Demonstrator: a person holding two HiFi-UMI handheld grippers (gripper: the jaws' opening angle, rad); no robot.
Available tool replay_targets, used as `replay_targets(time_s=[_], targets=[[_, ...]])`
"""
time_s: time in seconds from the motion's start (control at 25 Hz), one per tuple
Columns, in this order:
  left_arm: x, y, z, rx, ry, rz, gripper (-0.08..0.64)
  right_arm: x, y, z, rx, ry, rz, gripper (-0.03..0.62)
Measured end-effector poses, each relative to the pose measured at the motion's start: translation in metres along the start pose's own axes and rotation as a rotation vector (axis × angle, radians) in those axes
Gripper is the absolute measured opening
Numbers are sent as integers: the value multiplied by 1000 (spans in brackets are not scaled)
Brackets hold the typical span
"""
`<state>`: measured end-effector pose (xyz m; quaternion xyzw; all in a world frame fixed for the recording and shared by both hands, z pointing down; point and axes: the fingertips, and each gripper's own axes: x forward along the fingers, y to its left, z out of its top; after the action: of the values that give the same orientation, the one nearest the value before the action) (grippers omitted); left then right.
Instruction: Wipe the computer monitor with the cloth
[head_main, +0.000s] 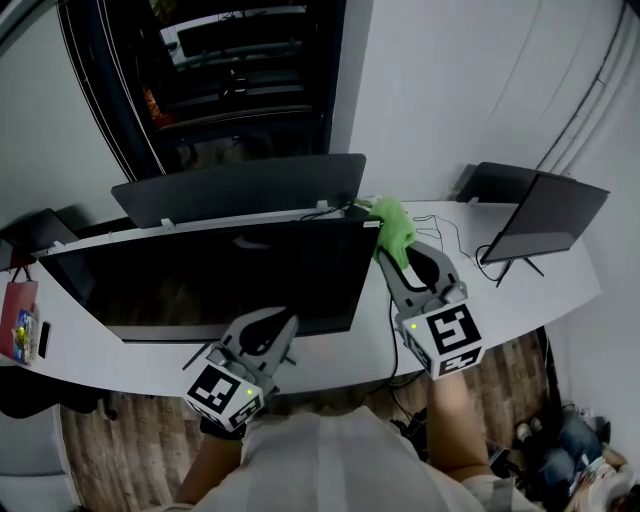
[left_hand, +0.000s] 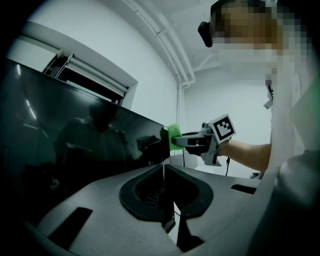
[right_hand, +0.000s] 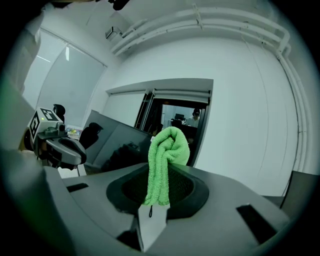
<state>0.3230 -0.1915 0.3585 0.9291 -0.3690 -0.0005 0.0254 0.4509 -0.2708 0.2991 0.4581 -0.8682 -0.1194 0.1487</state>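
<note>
A wide dark monitor (head_main: 210, 275) stands on the white desk (head_main: 340, 362), with a second screen (head_main: 240, 190) behind it. A folded green cloth (head_main: 393, 228) touches the front monitor's upper right corner. My right gripper (head_main: 398, 256) is shut on the green cloth, which sticks up between its jaws in the right gripper view (right_hand: 166, 160). My left gripper (head_main: 282, 324) hovers at the monitor's lower edge, right of its middle. Its jaws are shut with nothing between them (left_hand: 164, 171). In the left gripper view the monitor (left_hand: 75, 145) fills the left, and the cloth (left_hand: 174, 137) sits at its far edge.
A tilted dark screen on a stand (head_main: 545, 215) stands at the desk's right end, with cables (head_main: 450, 235) running across the desk toward it. Another dark screen (head_main: 35, 230) and a red item (head_main: 18, 320) lie at the far left. A dark glass doorway (head_main: 230, 70) lies behind the desk.
</note>
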Motion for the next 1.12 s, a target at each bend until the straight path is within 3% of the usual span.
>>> replay_targets(time_s=[0.32, 1.12], targets=[[-2, 3, -2, -9, 0, 10, 25, 3, 7, -8, -74, 13, 7, 69], [1, 7, -16, -28, 10, 18, 25, 8, 27, -54, -72, 48, 58, 69]])
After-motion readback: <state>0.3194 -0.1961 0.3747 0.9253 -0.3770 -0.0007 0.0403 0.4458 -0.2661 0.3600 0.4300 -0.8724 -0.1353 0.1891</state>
